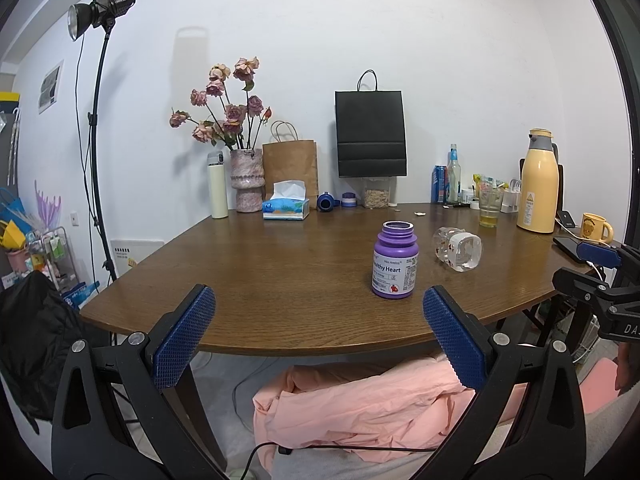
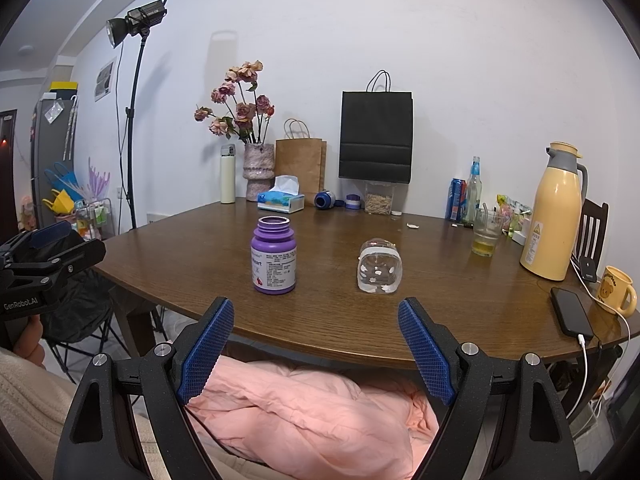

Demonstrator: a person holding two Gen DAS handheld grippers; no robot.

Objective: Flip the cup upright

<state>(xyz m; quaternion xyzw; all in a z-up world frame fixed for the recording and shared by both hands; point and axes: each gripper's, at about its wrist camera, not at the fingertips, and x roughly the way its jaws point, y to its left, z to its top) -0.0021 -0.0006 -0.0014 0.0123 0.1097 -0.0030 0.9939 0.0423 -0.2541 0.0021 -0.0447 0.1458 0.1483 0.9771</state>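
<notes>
A clear glass cup (image 1: 458, 249) with small printed figures lies on its side on the brown table (image 1: 280, 264), its base toward me. It also shows in the right wrist view (image 2: 378, 266). My left gripper (image 1: 319, 300) is open and empty at the table's near edge, left of the cup. My right gripper (image 2: 316, 312) is open and empty at the near edge, in front of the cup. The right gripper also shows at the right edge of the left wrist view (image 1: 600, 276).
An open purple bottle (image 1: 395, 260) stands left of the cup. Along the back stand a flower vase (image 1: 247, 180), tissue box (image 1: 286, 208), paper bags, bottles, a glass with yellow liquid (image 2: 486, 232), a yellow thermos (image 2: 554, 212), a yellow mug (image 2: 616, 290) and a phone (image 2: 571, 314).
</notes>
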